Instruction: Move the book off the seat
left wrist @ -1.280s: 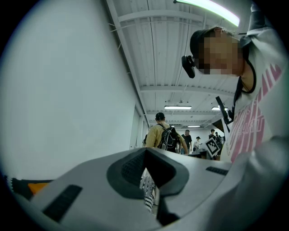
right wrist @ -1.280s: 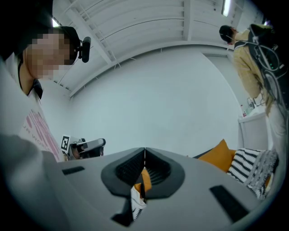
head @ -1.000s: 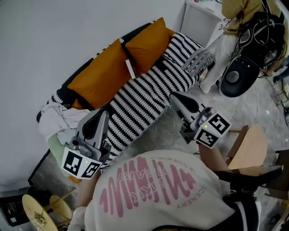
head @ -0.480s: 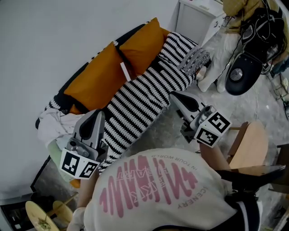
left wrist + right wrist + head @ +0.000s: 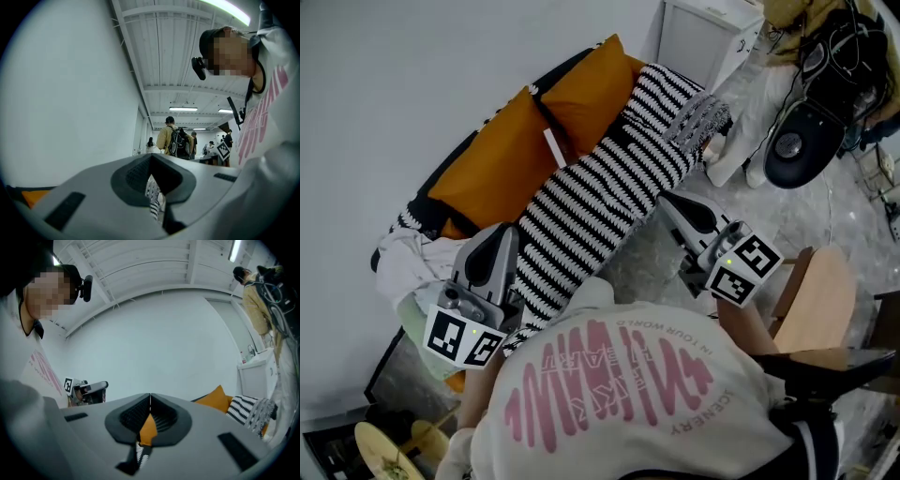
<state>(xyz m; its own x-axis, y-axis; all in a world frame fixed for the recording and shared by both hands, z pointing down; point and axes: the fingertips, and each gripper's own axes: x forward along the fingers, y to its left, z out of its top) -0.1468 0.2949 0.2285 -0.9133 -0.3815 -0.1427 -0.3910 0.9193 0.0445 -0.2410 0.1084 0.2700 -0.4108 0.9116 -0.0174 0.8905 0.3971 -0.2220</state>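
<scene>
A sofa (image 5: 600, 197) with a stripy cover stands by a white wall. The book (image 5: 553, 147) looks like the thin white thing stuck between the 2 orange cushions (image 5: 487, 169), at 11 o'clock from the middle. The left tongs (image 5: 503, 232) and right tongs (image 5: 665, 198) are both closed tight, hold nothing and are well apart from it. Closed tongs might just poke the book deeper into the gap.
</scene>
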